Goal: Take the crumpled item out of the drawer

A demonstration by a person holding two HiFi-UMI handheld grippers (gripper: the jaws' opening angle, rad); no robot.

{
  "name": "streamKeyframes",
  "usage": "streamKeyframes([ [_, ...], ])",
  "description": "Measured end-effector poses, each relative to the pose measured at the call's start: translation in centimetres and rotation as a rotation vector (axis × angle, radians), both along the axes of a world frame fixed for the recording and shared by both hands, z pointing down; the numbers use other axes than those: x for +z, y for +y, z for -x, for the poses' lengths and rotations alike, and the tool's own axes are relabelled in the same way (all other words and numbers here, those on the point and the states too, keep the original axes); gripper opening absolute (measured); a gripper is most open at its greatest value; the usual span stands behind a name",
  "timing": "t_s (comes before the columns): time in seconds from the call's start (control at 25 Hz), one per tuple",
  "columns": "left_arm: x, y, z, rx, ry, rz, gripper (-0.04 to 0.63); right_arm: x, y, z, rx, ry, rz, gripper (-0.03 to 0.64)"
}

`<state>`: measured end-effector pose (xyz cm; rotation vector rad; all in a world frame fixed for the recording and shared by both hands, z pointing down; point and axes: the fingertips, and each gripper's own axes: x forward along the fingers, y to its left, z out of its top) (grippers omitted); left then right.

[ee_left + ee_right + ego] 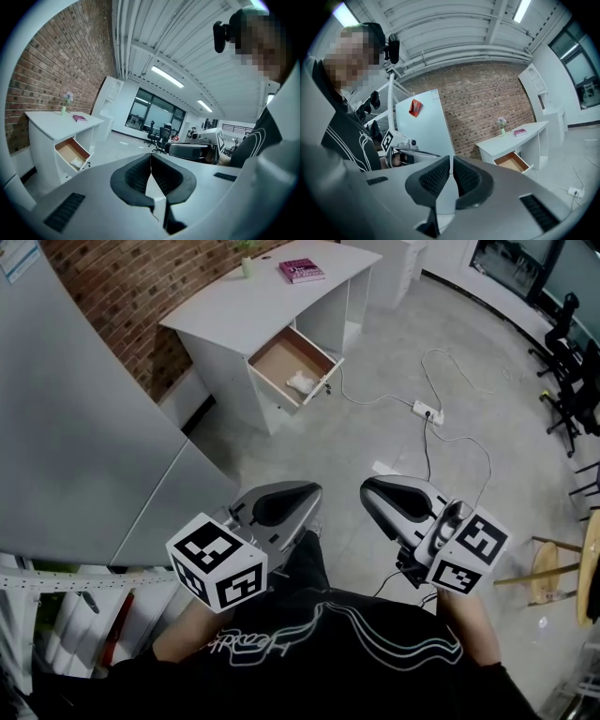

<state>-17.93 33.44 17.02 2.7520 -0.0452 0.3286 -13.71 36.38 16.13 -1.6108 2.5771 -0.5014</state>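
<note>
A white desk (234, 306) stands far ahead against the brick wall, with its wooden drawer (281, 365) pulled open. A crumpled white item (302, 382) lies in the drawer's front right corner; it also shows small in the left gripper view (76, 162). Both grippers are held close to my body, far from the desk. My left gripper (305, 491) is shut with nothing between its jaws (150, 157). My right gripper (370, 489) is also shut and empty (451, 161). The drawer (513, 162) shows in the right gripper view, its contents hidden.
A pink book (301, 270) and a small vase (247, 263) sit on the desk top. A power strip (427, 412) with trailing cables lies on the floor right of the desk. A tall grey cabinet (84, 427) stands at left, office chairs (572, 381) and a wooden stool (544, 568) at right.
</note>
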Motion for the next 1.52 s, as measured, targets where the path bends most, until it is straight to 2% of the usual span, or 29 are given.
streamKeyframes([
  [0.4, 4.2, -16.7, -9.3, 0.012, -0.057, 0.075, 0.023, 4.3, -16.4, -9.1, 0.026, -0.023, 0.077, 0.052],
  [0.64, 7.0, -28.6, -14.2, -0.016, -0.081, 0.111, 0.023, 7.0, -27.8, -13.9, 0.014, -0.002, 0.129, 0.052],
  [0.84, 9.6, -35.7, -17.0, -0.042, -0.101, 0.136, 0.023, 9.6, -34.7, -17.0, 0.022, 0.030, 0.174, 0.054],
  [1.12, 14.2, -41.0, -18.4, -0.096, -0.127, 0.161, 0.023, 14.0, -40.5, -19.2, 0.001, 0.074, 0.233, 0.054],
  [1.32, 17.4, -43.2, -19.3, -0.156, -0.147, 0.187, 0.023, 17.5, -44.1, -21.0, -0.076, 0.145, 0.255, 0.054],
  [1.52, 19.4, -46.3, -21.3, -0.227, -0.177, 0.200, 0.023, 20.6, -49.3, -24.1, -0.136, 0.174, 0.286, 0.055],
])
